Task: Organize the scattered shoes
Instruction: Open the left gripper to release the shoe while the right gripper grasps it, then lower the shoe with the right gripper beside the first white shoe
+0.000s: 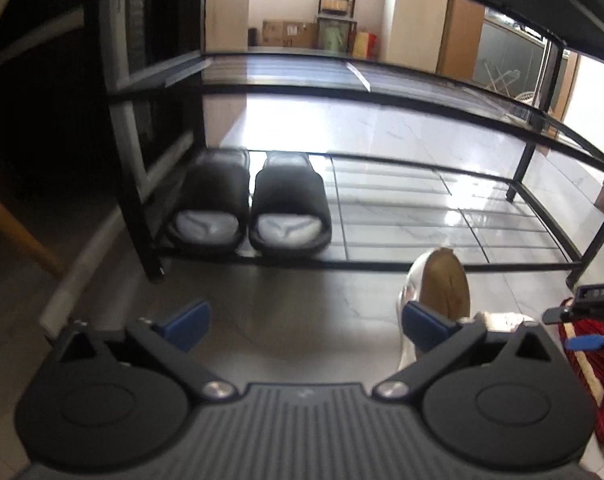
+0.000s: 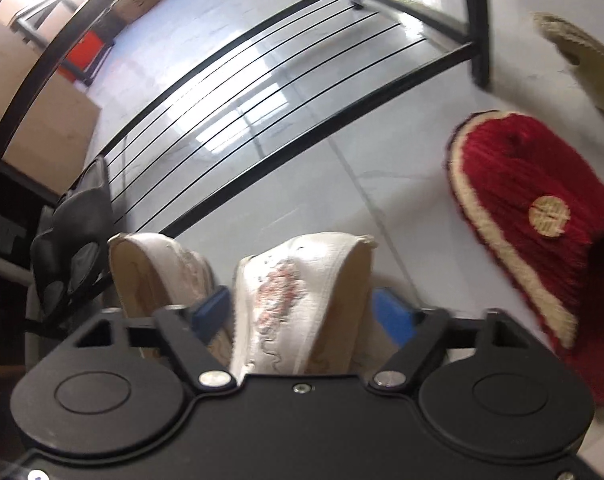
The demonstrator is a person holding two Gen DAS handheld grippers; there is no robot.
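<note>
Claws occupy the near edge of both wrist views. Left claw [image 1: 306,326] stands wide apart with nothing between its blue pads [image 1: 188,324]; it hangs over grey floor tile [image 1: 286,300] in front of the rack [image 1: 142,208]. Just beyond its right pad, a white slipper [image 1: 442,280] with a tan sole lies on edge on the floor, short of the rack's lowest shelf. At the right margin of that view, the right claw's blue fingertip and a strip of red slipper [image 1: 586,360] appear.

Right claw [image 2: 306,314] straddles a white embroidered slipper [image 2: 298,292] turned on its side, one pad at each flank; whether the pads press on it cannot be told, since blur and the claw body hide the contact. A second white slipper [image 2: 154,276], also on edge, lies just beside it to the left. To the right, well apart, the red slipper [image 2: 534,220] with cream trim and a round tan emblem rests flat on the floor. Farther off, at upper right, a beige slipper [image 2: 582,56] lies near the rack's leg.

Beyond the claws, two black slides [image 1: 248,204] sit side by side, touching, at the left end of the bottom wire shelf [image 1: 442,208], toes pointing inward. The rest of that shelf and the shelf above show bare. Boxes [image 1: 290,34] stand in the far background.
</note>
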